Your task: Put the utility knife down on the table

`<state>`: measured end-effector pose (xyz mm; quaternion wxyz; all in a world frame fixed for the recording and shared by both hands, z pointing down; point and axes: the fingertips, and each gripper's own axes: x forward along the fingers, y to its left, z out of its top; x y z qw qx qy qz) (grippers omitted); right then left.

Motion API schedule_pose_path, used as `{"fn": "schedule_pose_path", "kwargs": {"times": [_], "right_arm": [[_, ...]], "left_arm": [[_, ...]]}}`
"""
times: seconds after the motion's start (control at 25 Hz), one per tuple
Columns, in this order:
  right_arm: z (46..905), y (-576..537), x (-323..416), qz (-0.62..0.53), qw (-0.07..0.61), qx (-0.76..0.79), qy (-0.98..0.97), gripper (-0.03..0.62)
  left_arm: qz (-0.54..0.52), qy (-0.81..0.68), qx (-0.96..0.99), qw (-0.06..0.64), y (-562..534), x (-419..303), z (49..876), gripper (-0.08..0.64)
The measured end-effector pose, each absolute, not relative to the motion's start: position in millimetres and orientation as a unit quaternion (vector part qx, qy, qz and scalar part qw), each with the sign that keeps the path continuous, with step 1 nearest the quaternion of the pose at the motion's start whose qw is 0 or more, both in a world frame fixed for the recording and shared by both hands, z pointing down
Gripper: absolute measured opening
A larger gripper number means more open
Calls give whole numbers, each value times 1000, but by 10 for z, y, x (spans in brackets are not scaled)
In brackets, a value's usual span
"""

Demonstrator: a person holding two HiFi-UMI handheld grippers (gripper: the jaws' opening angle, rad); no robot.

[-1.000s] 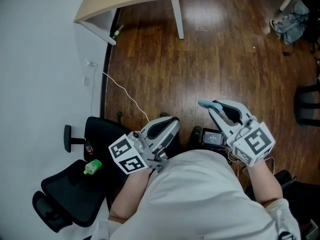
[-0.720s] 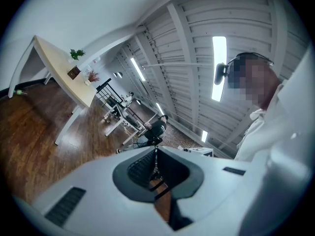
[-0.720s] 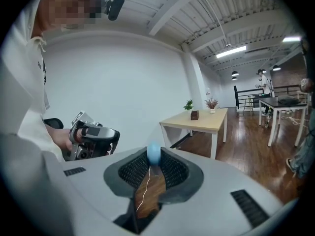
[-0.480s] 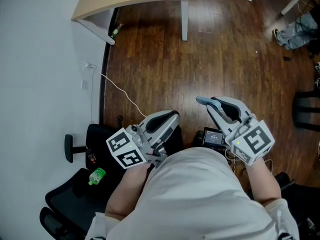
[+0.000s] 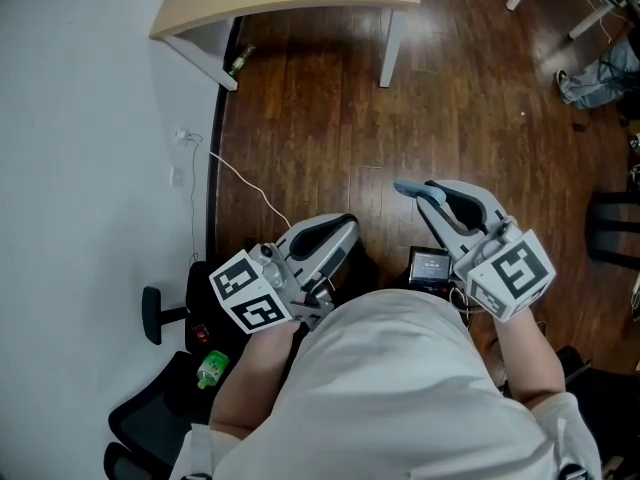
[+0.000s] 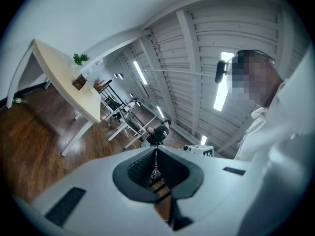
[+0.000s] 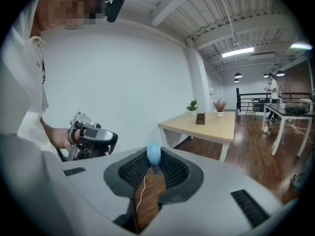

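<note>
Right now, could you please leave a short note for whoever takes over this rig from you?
Left gripper: jaws shut together, nothing between them.
Right gripper: shut on the utility knife; its light-blue end pokes past the jaw tips.
Table: ahead, well apart from both grippers.
Done: the knife is in hand.
Left: carry it to the table, set it down on the top, open the jaws.

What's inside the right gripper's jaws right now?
The utility knife: its light-blue rounded end sticks out between the jaws of the right gripper, which is shut on it. The rest of its body, blade included, is covered by the jaws.
</note>
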<state>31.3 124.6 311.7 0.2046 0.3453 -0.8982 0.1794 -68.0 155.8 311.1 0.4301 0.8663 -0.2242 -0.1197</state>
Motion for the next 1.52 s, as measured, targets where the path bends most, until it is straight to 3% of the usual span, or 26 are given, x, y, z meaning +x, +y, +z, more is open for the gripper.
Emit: {"fn": "schedule_pose_path", "kwargs": {"times": [0.72, 0.96, 1.24, 1.52], "right_arm": [[3469, 58, -166, 183, 203, 311, -910, 71], [3672, -1001, -19, 203, 203, 285, -914, 71], [3603, -1182, 3, 186, 202, 282, -919, 72], [3758, -1981, 382, 207, 196, 276, -918, 72]], "left_arm": [[-124, -274, 847, 438, 528, -1211, 3439, 5], [-113, -291, 837, 450, -496, -993, 3554, 5], [-123, -288, 844, 436, -693, -925, 3465, 5], [-111, -292, 841, 442, -1560, -533, 3543, 5]]}}
